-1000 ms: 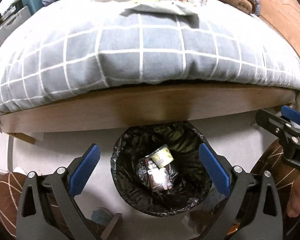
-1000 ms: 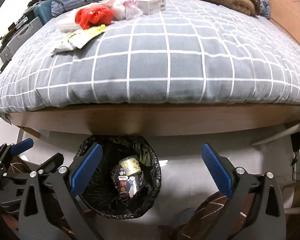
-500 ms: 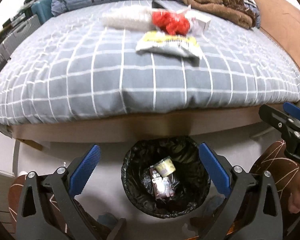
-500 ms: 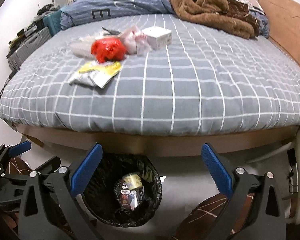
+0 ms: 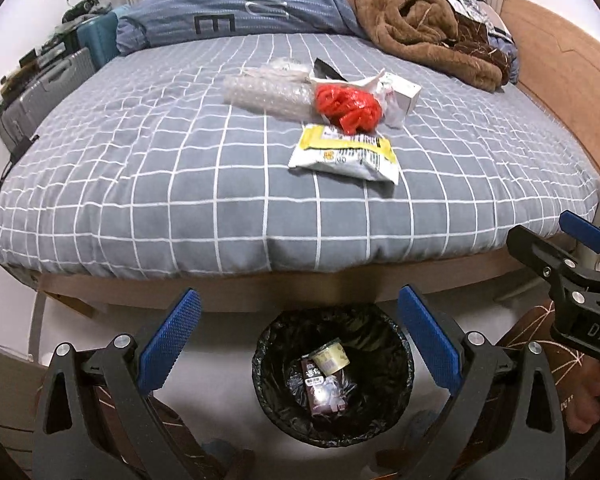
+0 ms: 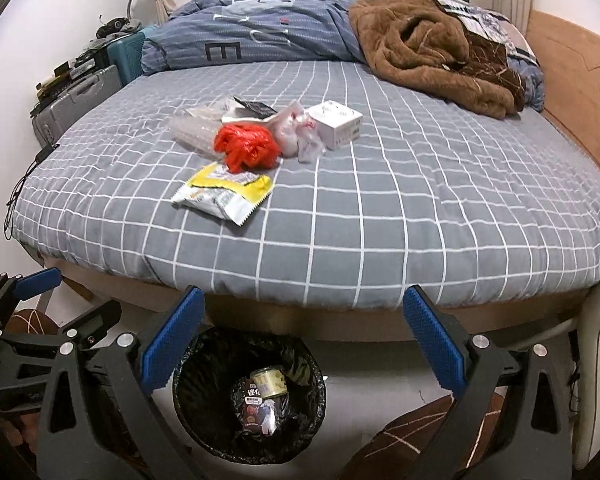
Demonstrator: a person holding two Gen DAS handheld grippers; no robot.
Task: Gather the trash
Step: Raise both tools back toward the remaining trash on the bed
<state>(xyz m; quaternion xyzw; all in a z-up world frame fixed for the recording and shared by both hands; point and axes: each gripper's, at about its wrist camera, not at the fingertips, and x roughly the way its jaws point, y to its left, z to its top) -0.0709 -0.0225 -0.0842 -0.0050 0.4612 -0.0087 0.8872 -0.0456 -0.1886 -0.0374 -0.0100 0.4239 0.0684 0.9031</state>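
Trash lies in a cluster on the grey checked bed: a yellow-and-white snack packet [image 5: 346, 156] [image 6: 226, 194], a crumpled red bag [image 5: 348, 108] [image 6: 247, 147], clear bubble wrap [image 5: 266, 96], a thin white plastic bag [image 6: 298, 136] and a small white box [image 6: 335, 123] [image 5: 404, 92]. On the floor below the bed edge stands a black-lined bin [image 5: 334, 376] [image 6: 250, 396] holding a small can and a dark wrapper. My left gripper [image 5: 300, 348] hangs open above the bin, holding nothing. My right gripper [image 6: 300, 344] is open too, to the bin's right.
A brown blanket [image 6: 432, 52] and a blue duvet [image 5: 240, 12] are heaped at the bed's head. Grey and teal suitcases [image 5: 48, 92] stand along the left wall. The wooden bed frame [image 5: 260, 290] runs just beyond the bin. Patterned slippers show near the floor.
Both grippers have risen and tilted up, so the bed top and its trash have come into full view. The bin has dropped lower in both views. Both stay open.
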